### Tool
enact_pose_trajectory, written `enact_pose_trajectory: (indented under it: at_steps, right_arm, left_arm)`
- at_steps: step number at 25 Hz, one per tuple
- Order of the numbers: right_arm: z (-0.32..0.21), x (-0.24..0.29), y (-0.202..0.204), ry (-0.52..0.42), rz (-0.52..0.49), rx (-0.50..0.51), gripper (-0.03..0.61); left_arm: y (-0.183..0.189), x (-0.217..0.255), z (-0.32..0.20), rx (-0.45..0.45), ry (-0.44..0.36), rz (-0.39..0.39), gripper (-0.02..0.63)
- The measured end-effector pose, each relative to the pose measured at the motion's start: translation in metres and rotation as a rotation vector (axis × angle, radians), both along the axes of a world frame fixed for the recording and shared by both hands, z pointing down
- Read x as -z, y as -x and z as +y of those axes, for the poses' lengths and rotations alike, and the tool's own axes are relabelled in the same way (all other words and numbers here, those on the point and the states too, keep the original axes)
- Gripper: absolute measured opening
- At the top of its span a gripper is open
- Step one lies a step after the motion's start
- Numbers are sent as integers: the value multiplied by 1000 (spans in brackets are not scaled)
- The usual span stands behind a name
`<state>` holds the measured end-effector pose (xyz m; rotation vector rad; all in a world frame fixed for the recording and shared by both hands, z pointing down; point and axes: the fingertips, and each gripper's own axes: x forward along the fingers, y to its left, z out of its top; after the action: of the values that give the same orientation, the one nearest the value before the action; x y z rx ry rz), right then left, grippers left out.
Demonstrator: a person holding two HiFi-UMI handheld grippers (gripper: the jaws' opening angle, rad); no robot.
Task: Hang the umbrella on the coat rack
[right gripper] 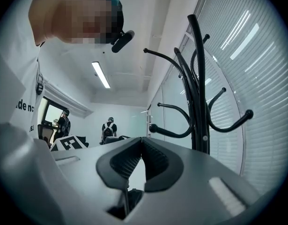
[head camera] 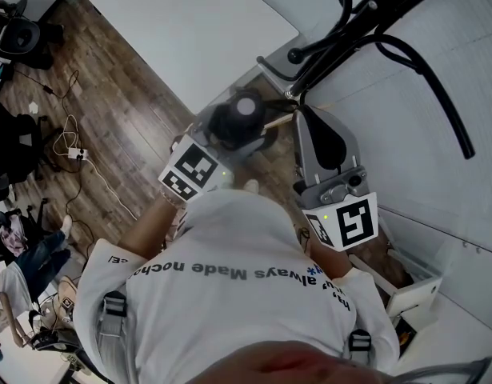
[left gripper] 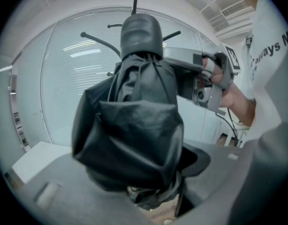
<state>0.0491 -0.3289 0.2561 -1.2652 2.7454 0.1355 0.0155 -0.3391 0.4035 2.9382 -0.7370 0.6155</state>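
The left claw (left gripper: 136, 177) apparently clamps the umbrella (left gripper: 134, 116), plain only in its view.

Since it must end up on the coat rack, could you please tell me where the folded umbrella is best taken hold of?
Probably the rounded handle. It stands clear above the umbrella's loose, bulging fabric, which the left gripper clamps from below. Come in level from the right, where the right gripper, shut, is close beside it.
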Motion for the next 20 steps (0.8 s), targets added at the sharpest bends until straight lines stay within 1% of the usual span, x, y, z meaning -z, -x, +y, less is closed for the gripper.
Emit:
enact_pose_trajectory:
  at_steps: [11, 16, 20]
  right_arm:
    - [-28, 35, -6, -102, 52, -76, 3]
    - [-44, 39, -11, -120, 67, -111, 3]
    - [-50, 41, -8, -127, 82, -117, 3]
  left_arm:
    - [-1, 18, -37, 5, -10, -41, 287]
    - [-6, 20, -50, 1, 0, -46, 287]
    - [-7, 26, -55, -3, -1, -32, 287]
